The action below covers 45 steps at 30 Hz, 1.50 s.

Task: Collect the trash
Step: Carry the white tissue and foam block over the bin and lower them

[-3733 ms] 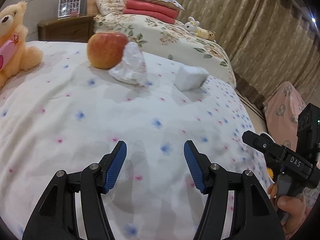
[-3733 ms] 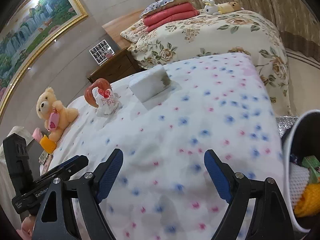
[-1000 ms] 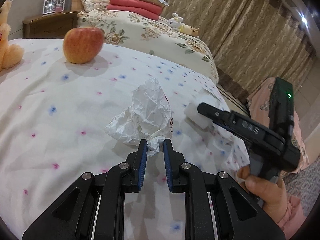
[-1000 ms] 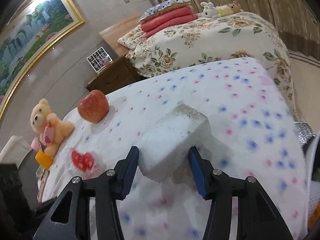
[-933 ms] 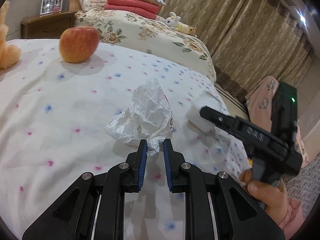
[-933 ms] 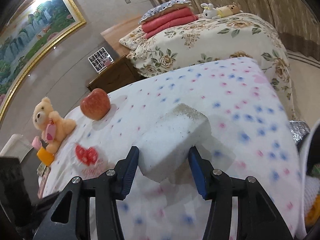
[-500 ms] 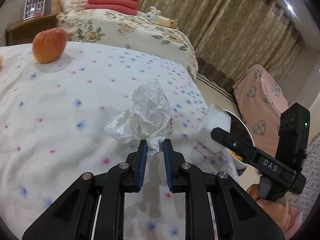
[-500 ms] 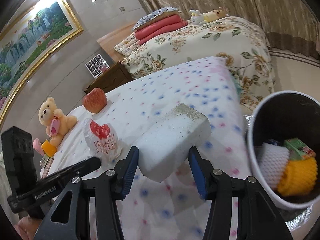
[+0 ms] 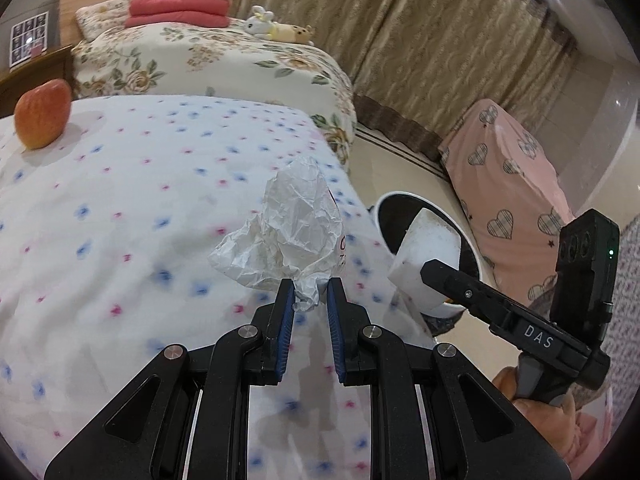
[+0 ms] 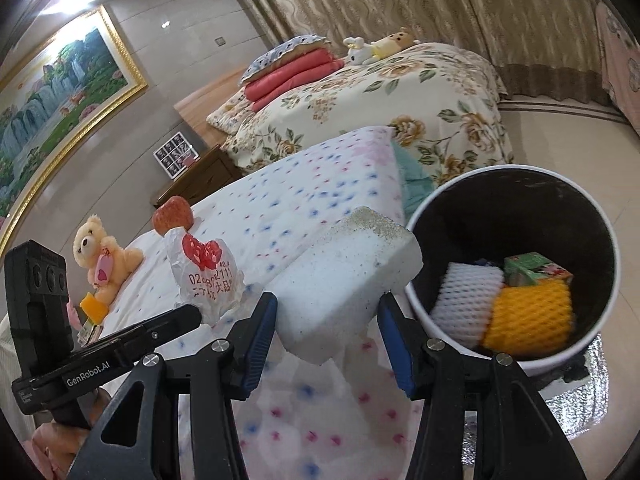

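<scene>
My left gripper (image 9: pixel 308 300) is shut on a crumpled white paper bag (image 9: pixel 294 236) and holds it above the spotted bed near its right edge. The bag also shows in the right wrist view (image 10: pixel 204 276), with red hearts printed on it. My right gripper (image 10: pixel 326 336) is shut on a white foam block (image 10: pixel 344 276) and holds it beside the rim of a white bin (image 10: pixel 516 172) with a dark inside. In the left wrist view the foam block (image 9: pixel 428 256) hangs over the bin (image 9: pixel 404 200).
The bin holds white and yellow foam nets (image 10: pixel 528 312) and a small green carton (image 10: pixel 532 268). A red apple (image 9: pixel 42 114) and a teddy bear (image 10: pixel 102 256) sit on the spotted bed (image 9: pixel 120 208). A floral bed (image 10: pixel 380 92) stands behind. A pink heart-print cover (image 9: pixel 516 184) is at right.
Both grippers have swung right toward the bin with their loads. The bin now fills the right of the right wrist view and the foam block is at its rim.
</scene>
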{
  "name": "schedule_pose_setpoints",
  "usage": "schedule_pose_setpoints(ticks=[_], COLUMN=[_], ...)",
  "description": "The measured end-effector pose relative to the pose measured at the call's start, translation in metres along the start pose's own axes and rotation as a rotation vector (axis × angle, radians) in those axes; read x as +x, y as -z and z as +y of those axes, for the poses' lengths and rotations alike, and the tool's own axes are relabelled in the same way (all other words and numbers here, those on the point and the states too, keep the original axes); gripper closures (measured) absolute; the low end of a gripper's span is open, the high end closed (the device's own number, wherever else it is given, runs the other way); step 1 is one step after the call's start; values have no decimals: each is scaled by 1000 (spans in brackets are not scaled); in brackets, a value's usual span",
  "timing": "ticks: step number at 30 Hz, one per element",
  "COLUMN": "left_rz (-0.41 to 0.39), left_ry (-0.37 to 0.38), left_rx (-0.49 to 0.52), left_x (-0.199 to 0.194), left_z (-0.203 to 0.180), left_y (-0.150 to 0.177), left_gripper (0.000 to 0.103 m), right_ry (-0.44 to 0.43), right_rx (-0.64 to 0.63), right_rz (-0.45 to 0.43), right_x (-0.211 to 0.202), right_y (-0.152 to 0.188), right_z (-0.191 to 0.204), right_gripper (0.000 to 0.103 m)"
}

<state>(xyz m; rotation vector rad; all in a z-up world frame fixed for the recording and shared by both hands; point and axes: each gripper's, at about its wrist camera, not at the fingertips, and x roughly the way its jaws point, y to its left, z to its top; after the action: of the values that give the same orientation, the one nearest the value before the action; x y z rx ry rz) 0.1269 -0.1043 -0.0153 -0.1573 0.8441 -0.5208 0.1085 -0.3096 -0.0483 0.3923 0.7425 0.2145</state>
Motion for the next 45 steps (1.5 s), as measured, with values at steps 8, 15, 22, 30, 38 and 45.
schedule_pose_setpoints(ticks=[8, 15, 22, 30, 38, 45], left_rz=[15, 12, 9, 16, 23, 28], left_ry=[17, 30, 41, 57, 71, 83], left_rx=[51, 87, 117, 136, 155, 167], left_x=[8, 11, 13, 20, 26, 30], left_z=[-23, -42, -56, -68, -80, -88], left_y=[0, -4, -10, -13, -16, -16], left_gripper=[88, 88, 88, 88, 88, 88], right_ry=[27, 42, 52, 70, 89, 98], right_rx=[16, 31, 49, 67, 80, 92], right_rz=[-32, -52, -63, -73, -73, -72], right_x=[-17, -28, -32, -38, -42, -44], right_y=[0, -1, -1, -1, -1, -1], right_z=[-15, -26, -35, -47, -60, -66], right_gripper=[50, 50, 50, 50, 50, 49])
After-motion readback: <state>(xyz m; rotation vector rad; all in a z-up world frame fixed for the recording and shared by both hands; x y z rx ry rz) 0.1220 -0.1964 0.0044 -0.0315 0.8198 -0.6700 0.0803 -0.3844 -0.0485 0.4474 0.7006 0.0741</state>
